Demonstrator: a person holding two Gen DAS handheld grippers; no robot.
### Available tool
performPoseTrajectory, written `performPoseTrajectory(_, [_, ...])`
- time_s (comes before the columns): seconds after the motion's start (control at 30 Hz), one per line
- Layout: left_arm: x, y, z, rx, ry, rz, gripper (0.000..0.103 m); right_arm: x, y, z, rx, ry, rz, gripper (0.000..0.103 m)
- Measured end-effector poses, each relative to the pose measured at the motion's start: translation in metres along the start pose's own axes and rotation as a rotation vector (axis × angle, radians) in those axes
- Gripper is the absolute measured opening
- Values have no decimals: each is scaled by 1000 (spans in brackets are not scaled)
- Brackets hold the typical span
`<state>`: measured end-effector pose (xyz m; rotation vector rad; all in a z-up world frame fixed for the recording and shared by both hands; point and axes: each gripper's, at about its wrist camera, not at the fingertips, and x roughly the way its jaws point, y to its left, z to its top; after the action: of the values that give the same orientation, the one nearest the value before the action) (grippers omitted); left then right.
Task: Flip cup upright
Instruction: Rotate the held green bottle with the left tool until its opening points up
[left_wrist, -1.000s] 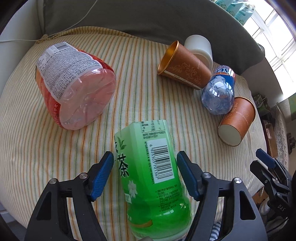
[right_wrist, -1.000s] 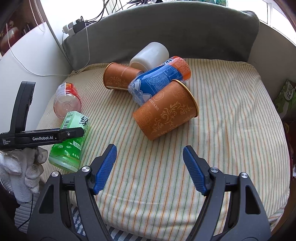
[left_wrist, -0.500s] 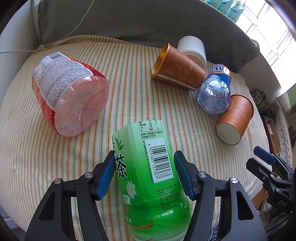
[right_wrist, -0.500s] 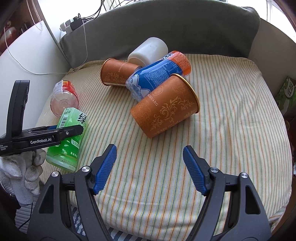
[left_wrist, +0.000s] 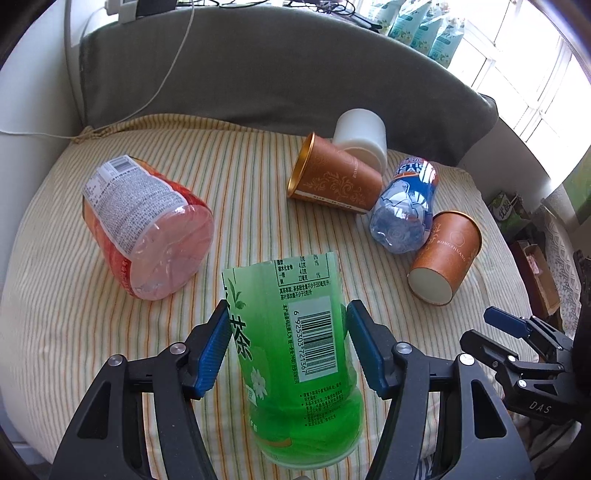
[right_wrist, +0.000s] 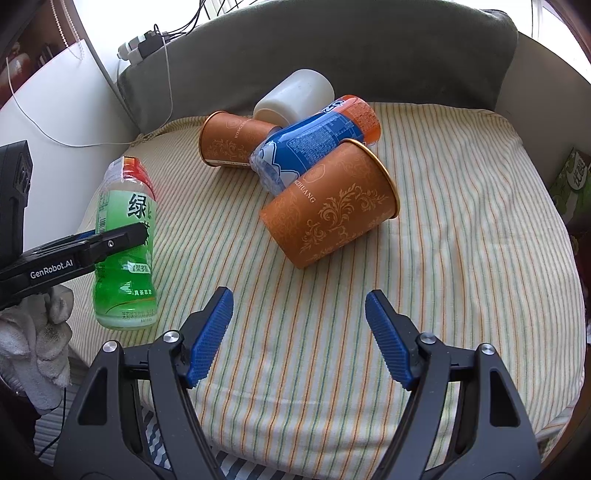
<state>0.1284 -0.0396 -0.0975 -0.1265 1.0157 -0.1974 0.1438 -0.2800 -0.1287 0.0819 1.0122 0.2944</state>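
My left gripper (left_wrist: 288, 347) is shut on a green tea bottle (left_wrist: 295, 354), which is tilted up off the striped cushion; the right wrist view shows the bottle (right_wrist: 123, 254) nearly upright, cap end down. Two brown paper cups lie on their sides: the near one (right_wrist: 332, 210) (left_wrist: 447, 254) and the far one (right_wrist: 232, 138) (left_wrist: 332, 177). A white cup (right_wrist: 295, 96) (left_wrist: 360, 138) lies behind them. My right gripper (right_wrist: 299, 332) is open and empty, short of the near brown cup.
A blue bottle (right_wrist: 314, 136) (left_wrist: 404, 206) lies between the brown cups, touching both. A pink bottle (left_wrist: 147, 225) lies on the cushion's left. The grey sofa back (right_wrist: 332, 48) rises behind. The striped cushion (right_wrist: 461, 221) has bare room at right.
My left gripper closed on the green bottle and tipped it up from lying flat to nearly upright. My right gripper stayed open and hardly moved.
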Motion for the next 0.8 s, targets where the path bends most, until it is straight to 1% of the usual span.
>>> performPoseTrajectory(0.13, [-2,-6,4,12,-46,-8,62,1,0,-1,4,1,2,77])
performPoseTrajectory(0.23, [-3,-11,6,30,-95,-14,62,1,-1,-1,6,3,2,77])
performPoseTrajectory(0.4, [0,-22,7,90,-184,27,62,2,-4,-2,18,7,1,77])
performPoseTrajectory(0.63, [6,-29,1,135,-246,46,62,3,-8,-3,32,9,-5,77])
performPoseTrajectory(0.8, [4,-29,-4,136,-254,44,62,2,-10,-4,44,8,-6,77])
